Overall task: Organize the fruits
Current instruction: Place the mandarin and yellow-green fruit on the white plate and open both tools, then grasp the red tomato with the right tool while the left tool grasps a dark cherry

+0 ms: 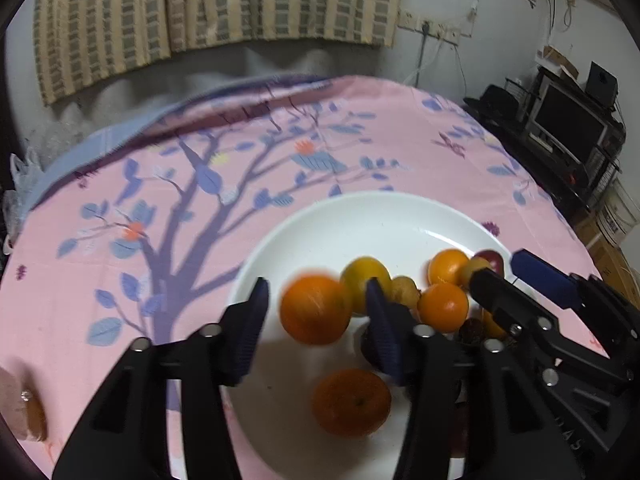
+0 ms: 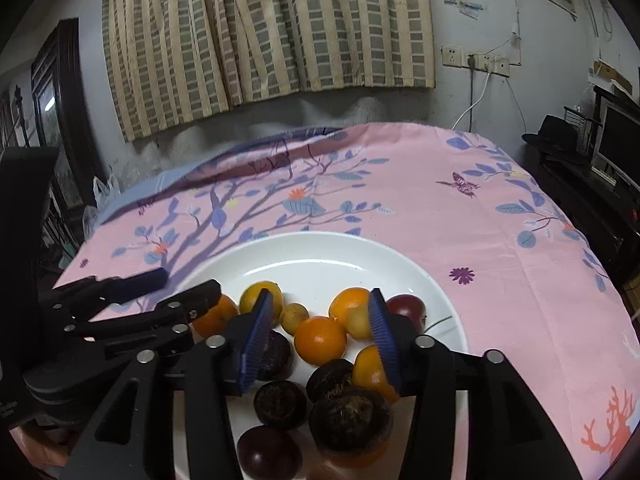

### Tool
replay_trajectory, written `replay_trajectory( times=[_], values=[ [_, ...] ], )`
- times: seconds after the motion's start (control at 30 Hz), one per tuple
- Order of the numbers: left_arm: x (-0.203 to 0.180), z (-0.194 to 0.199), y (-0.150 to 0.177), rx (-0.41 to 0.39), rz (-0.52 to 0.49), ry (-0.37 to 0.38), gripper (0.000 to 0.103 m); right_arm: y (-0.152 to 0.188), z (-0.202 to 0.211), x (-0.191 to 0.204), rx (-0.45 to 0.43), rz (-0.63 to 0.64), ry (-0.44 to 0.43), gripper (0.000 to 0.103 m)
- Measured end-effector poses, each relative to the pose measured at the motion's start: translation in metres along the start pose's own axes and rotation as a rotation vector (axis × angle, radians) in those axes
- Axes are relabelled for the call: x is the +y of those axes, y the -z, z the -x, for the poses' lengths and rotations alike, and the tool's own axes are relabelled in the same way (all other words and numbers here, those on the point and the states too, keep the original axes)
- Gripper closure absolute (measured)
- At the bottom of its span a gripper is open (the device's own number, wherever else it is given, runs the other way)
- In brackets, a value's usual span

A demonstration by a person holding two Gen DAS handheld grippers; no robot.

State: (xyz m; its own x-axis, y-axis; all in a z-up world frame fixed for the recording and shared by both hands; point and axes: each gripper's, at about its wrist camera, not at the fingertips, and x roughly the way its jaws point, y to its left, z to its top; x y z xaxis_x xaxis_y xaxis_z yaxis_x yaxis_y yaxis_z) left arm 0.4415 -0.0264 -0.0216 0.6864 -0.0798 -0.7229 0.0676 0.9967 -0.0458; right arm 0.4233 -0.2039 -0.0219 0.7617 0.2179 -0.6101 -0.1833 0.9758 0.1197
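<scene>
A: Fruits sit heaped on the white plate (image 2: 404,264), which rests on the pink flowered cloth (image 2: 500,248) over the bench. Where exactly do they lie?

B: Mostly on the plate's near side. In the right wrist view there are small oranges (image 2: 320,340), a yellowish citrus (image 2: 256,298), a red plum (image 2: 406,306) and several dark, rough-skinned round fruits (image 2: 350,418).

A: And the left hand-held gripper (image 1: 318,308)?

B: Its jaws stand wide. A blurred orange (image 1: 316,309) lies between the blue pads (image 1: 256,320), with a clear gap on the left side; whether the right pad touches it, I cannot tell. Another orange (image 1: 351,402) lies on the plate below it.

A: The right hand-held gripper (image 2: 320,316)?

B: Also spread wide, poised over the pile with fruit showing between its fingers, gripping nothing. From the left wrist view it shows at the right edge of the plate, just beside the left one.
</scene>
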Motion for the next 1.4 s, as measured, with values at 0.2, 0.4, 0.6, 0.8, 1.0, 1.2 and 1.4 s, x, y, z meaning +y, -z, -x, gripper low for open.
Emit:
replay_trajectory(
  times=[0.2, 0.4, 0.6, 0.8, 1.0, 1.2, 1.4],
  values=[
    [0.016, 0.062, 0.01, -0.119, 0.053, -0.058, 0.008, 0.013, 0.05, 0.0, -0.096, -0.031, -0.051, 0.004],
    [0.018, 0.108, 0.053, -0.133, 0.02, -0.071, 0.005, 0.058, 0.101, 0.016, -0.19, 0.024, -0.127, 0.004],
    [0.04, 0.107, 0.116, -0.083, 0.019, -0.123, 0.005, 0.1, 0.105, 0.021, -0.015, 0.013, -0.245, 0.004],
    [0.066, 0.108, 0.13, -0.047, 0.117, -0.119, 0.005, 0.118, 0.081, 0.035, 0.145, 0.061, -0.245, 0.016],
    [0.063, 0.11, 0.128, -0.044, 0.1, -0.137, 0.005, 0.135, 0.076, 0.059, 0.194, 0.204, -0.225, 0.034],
    [0.063, 0.112, 0.129, -0.043, 0.107, -0.128, 0.005, 0.139, 0.067, 0.065, 0.246, 0.233, -0.238, 0.051],
    [0.063, 0.113, 0.128, -0.033, 0.126, -0.115, 0.005, 0.141, 0.064, 0.069, 0.25, 0.259, -0.234, 0.056]
  ],
)
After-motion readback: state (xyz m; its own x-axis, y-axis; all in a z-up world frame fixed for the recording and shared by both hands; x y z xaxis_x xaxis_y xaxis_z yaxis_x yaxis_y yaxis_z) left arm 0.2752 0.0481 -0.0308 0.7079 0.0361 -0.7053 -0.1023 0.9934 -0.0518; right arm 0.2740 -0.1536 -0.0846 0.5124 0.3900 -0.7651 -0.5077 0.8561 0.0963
